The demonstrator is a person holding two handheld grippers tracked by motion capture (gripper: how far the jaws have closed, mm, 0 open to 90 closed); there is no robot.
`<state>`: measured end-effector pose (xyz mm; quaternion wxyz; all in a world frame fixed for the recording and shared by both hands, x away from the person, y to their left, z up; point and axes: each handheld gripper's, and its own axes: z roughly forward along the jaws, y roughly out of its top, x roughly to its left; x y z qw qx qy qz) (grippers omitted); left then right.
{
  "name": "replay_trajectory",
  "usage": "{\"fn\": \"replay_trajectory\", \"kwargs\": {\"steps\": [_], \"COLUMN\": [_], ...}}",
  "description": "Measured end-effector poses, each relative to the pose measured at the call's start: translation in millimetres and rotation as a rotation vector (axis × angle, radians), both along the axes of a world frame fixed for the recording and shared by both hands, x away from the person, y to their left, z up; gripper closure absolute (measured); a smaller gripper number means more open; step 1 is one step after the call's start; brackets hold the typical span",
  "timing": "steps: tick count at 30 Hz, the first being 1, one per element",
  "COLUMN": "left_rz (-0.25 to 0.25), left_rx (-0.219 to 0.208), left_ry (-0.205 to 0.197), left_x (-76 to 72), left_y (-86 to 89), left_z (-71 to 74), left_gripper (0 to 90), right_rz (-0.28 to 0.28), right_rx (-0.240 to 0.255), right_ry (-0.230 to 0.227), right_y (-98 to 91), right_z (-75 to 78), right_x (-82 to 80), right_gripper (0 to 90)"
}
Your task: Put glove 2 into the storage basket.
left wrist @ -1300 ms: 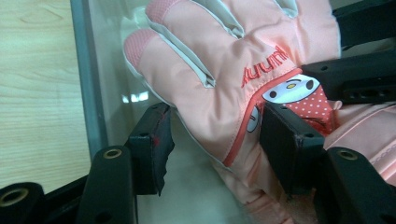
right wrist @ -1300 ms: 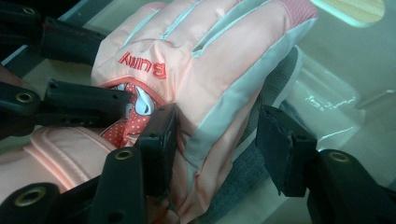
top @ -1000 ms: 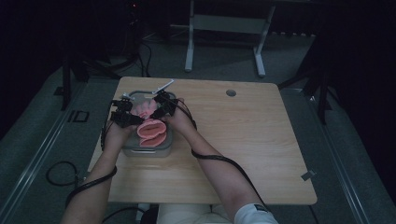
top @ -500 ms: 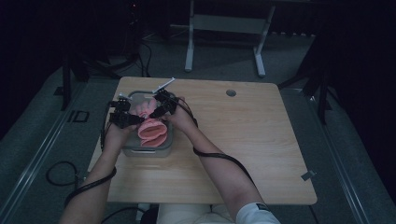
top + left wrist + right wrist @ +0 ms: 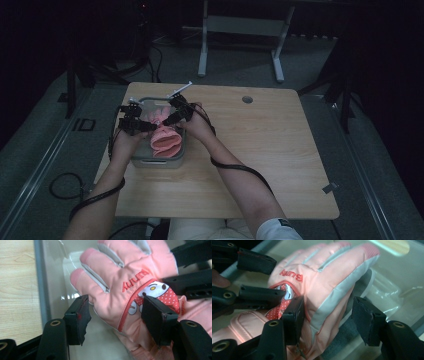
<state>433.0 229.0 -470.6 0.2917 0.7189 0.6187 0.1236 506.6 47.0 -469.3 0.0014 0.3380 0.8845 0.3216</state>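
Little has shifted since the earlier frames: both hands stay over the grey bin (image 5: 142, 161), and the left claw (image 5: 147, 126) has just been opening, with the pink glove (image 5: 165, 140) between its jaws.

One pink glove lies in one clear-walled bin on one wooden counter (image 5: 260, 165). Two claws work at it, one in each hand. In the left gripper view the left claw (image 5: 113, 315) stands spread: one pad rests against the cartoon patch on the back of the glove (image 5: 130, 277), while the other stands clear of the little-finger side, so nothing is pinched. In the right gripper view the right claw (image 5: 327, 315) is spread too: its left pad touches the glove (image 5: 322, 280) near the red-trimmed patch, and its right pad is apart from the grey edge strip. The glove's fingers point toward the far wall of the bin, and its cuff lies toward the person.

Edges and room: the bin (image 5: 47, 277) sits near the counter's left edge, and the glove takes up most of its floor, leaving narrow gaps to the walls. To the right of the bin the counter is bare wood, with a small round hole (image 5: 247, 99) near the far edge.

Around the counter lies grey carpet (image 5: 320, 70), dim, with a pale metal stand (image 5: 240, 30) behind and cables (image 5: 62, 187) on the floor at the left.
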Motion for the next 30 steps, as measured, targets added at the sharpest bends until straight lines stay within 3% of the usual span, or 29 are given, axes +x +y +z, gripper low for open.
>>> {"fn": "replay_trajectory", "kwargs": {"steps": [13, 24, 30], "left_rz": [-0.002, 0.002, -0.010], "left_rx": [-0.022, -0.036, -0.050], "left_ry": [-0.033, -0.049, -0.082], "left_x": [-5.6, -10.0, -15.2], "left_y": [8.5, 15.4, 12.7], "left_z": [15.0, 20.4, 31.0], "left_gripper": [36.7, 36.7, 36.4], "right_rz": [0.030, 0.030, 0.036], "right_rx": [0.080, 0.090, 0.092], "right_ry": [-0.017, -0.043, -0.061], "right_y": [0.3, -7.2, -10.8], "right_z": [26.5, 37.7, 42.1], "right_x": [-10.2, -13.5, -15.9], "right_gripper": [43.8, 43.2, 42.6]}}
